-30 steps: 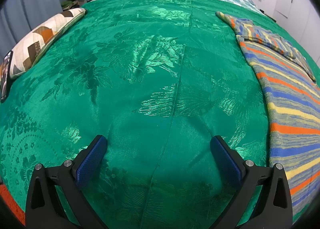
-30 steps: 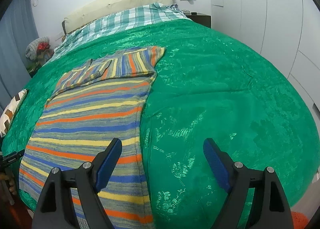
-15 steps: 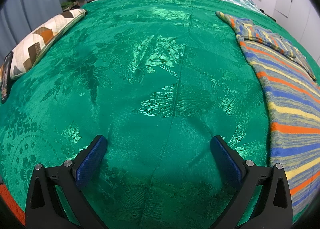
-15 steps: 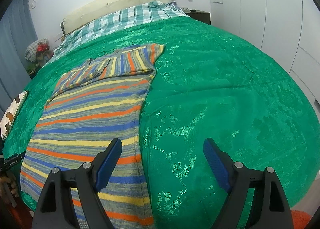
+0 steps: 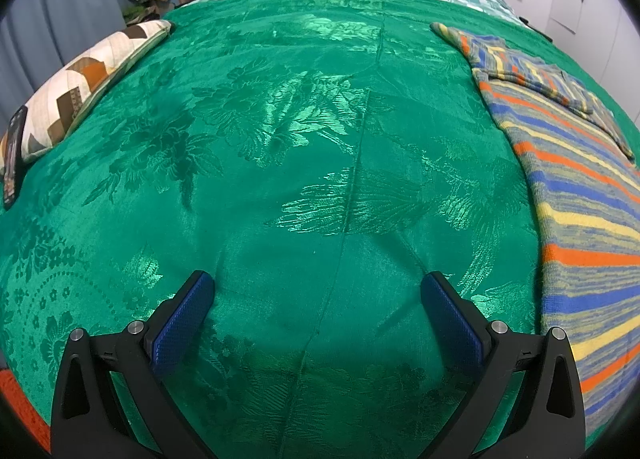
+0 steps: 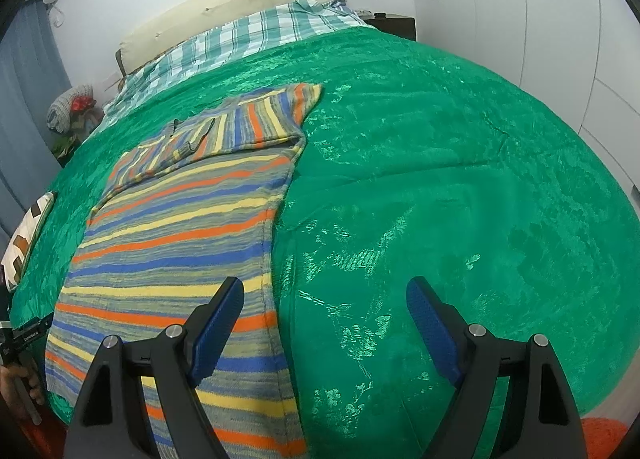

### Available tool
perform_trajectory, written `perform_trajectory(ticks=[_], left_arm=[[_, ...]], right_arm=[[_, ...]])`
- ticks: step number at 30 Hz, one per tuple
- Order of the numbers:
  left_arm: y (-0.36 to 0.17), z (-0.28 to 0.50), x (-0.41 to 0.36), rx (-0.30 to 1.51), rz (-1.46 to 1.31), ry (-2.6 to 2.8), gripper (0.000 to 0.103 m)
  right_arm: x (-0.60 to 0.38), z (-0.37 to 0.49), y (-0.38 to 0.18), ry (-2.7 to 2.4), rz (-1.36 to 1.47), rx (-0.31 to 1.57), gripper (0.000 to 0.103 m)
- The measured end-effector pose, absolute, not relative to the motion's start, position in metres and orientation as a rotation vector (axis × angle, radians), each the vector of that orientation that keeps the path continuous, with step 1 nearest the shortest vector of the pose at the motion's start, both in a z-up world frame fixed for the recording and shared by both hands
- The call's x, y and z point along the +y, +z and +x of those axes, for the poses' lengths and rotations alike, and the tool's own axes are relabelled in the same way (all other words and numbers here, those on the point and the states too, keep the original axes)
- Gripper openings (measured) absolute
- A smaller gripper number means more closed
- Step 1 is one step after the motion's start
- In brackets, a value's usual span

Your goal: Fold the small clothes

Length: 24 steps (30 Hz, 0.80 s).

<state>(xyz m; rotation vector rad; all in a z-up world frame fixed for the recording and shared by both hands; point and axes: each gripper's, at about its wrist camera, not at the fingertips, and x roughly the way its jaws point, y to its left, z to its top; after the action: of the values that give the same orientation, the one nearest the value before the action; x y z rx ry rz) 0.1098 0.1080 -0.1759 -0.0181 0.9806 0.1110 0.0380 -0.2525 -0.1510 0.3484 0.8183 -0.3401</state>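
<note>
A striped knit garment (image 6: 180, 235), in blue, orange, yellow and grey, lies flat on the green bedspread (image 6: 440, 163), with its sleeves folded across its far end. In the left wrist view the same garment (image 5: 580, 211) runs along the right edge. My right gripper (image 6: 324, 295) hovers open over the garment's right edge, with its left finger above the knit and its right finger above bare bedspread. My left gripper (image 5: 318, 291) is open over the bare green bedspread (image 5: 280, 139), well left of the garment. Neither holds anything.
A patterned cushion (image 5: 88, 79) and a dark phone (image 5: 12, 155) lie at the bed's left edge. Plaid bedding (image 6: 248, 35) and a cream headboard (image 6: 224, 7) are at the far end. White wardrobe doors (image 6: 560, 11) stand on the right. A hand (image 6: 16, 383) shows at the lower left.
The right wrist view has tilted slightly; the garment and both grippers otherwise stay as they were.
</note>
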Motion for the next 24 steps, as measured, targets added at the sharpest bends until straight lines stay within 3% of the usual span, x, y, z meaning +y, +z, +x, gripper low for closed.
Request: perform_trajectory(ticks=[9,16,21,23,24], left_arm=[[-0.176,0.111,0.109,0.988,-0.017,0.108,0.103],[-0.151,0.105,0.121,1.113,-0.088,0.014,0.101],[-0.132,0.071,0.094,1.143,-0.145,-0.224,0.101],[-0.136,0.060,0.068,1.177,-0.121,-0.319,0.096],[-0.139,0.057,0.057,1.192,-0.109,-0.353,0.086]], right_arm=[[-0.258,0.037,-0.152,-0.349,0.378,0.812,0.083],[-0.291,0.016,-0.130,-0.329,0.556,0.760,0.083],[-0.311,0.000,-0.136,-0.191,0.747,0.959,0.083],[-0.303,-0.001,-0.147,-0.111,0.787,1.071,0.082],[-0.292,0.001,-0.154,-0.056,0.774,1.150,0.078]])
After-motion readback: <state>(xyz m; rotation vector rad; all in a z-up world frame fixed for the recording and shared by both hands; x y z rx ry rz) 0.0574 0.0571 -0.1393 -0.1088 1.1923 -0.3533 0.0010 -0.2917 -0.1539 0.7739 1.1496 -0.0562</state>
